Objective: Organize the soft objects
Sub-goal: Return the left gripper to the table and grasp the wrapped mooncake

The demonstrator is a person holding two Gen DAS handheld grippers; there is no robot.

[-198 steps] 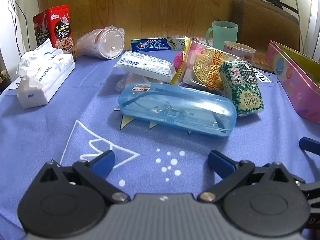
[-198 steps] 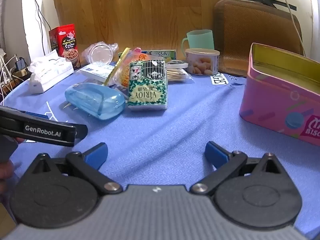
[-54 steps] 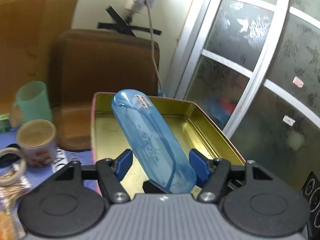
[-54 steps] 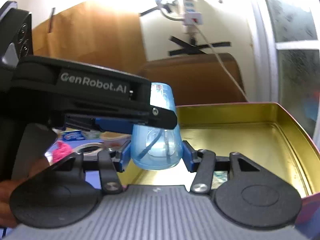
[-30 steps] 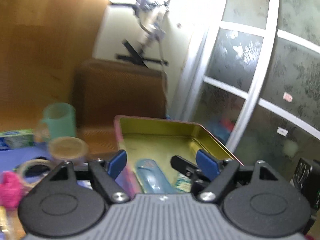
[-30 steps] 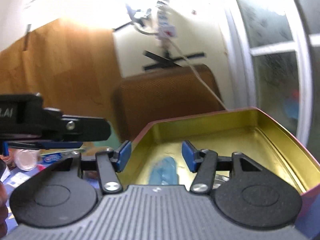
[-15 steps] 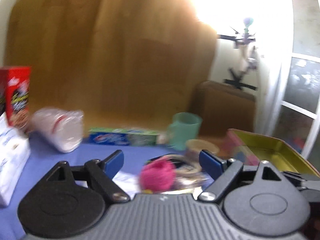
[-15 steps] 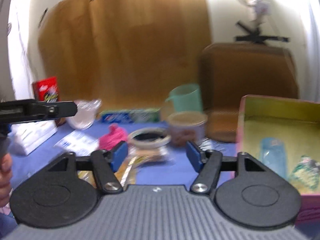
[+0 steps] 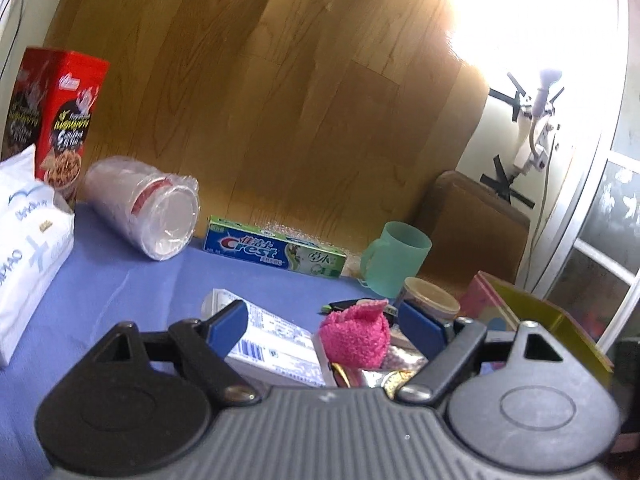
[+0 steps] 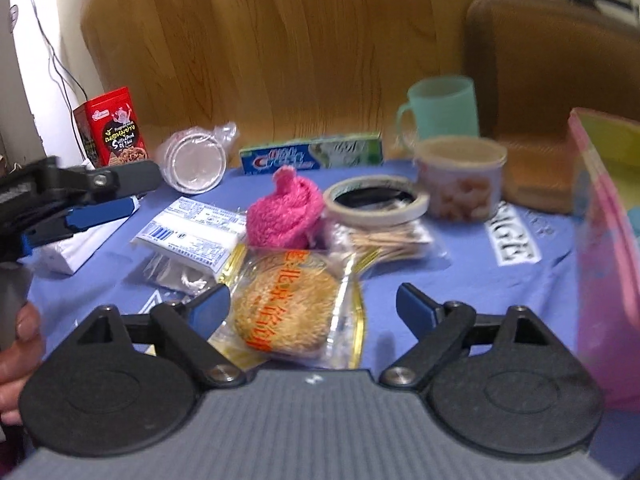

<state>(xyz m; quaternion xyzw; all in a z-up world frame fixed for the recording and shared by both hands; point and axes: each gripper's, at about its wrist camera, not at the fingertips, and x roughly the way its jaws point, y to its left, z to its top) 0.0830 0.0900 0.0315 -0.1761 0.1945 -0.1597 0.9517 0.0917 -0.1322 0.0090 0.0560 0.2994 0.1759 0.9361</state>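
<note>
A pink fuzzy ball (image 9: pixel 356 336) (image 10: pixel 285 216) sits mid-table on the blue cloth. Beside it lie a white barcoded packet (image 9: pixel 276 344) (image 10: pixel 192 234) and a gold-edged snack bag (image 10: pixel 290 304). The pink tin (image 9: pixel 532 316) (image 10: pixel 608 240) stands at the right. My left gripper (image 9: pixel 326 326) is open and empty above the packet and ball; it also shows at the left of the right wrist view (image 10: pixel 80 208). My right gripper (image 10: pixel 314 306) is open and empty over the snack bag.
At the back are a red snack box (image 9: pixel 60 120), wrapped plastic cups (image 9: pixel 156 216), a Crest toothpaste box (image 9: pixel 272 252), a green mug (image 9: pixel 396 260) and a nut cup (image 10: pixel 460 178). A tissue pack (image 9: pixel 28 256) lies left. A tape roll (image 10: pixel 376 200) and toothpicks (image 10: pixel 384 240) sit near the ball.
Both grippers let go of the blue case in the pink tin, then swung left and down to the pile of objects on the table. Both are open and empty.
</note>
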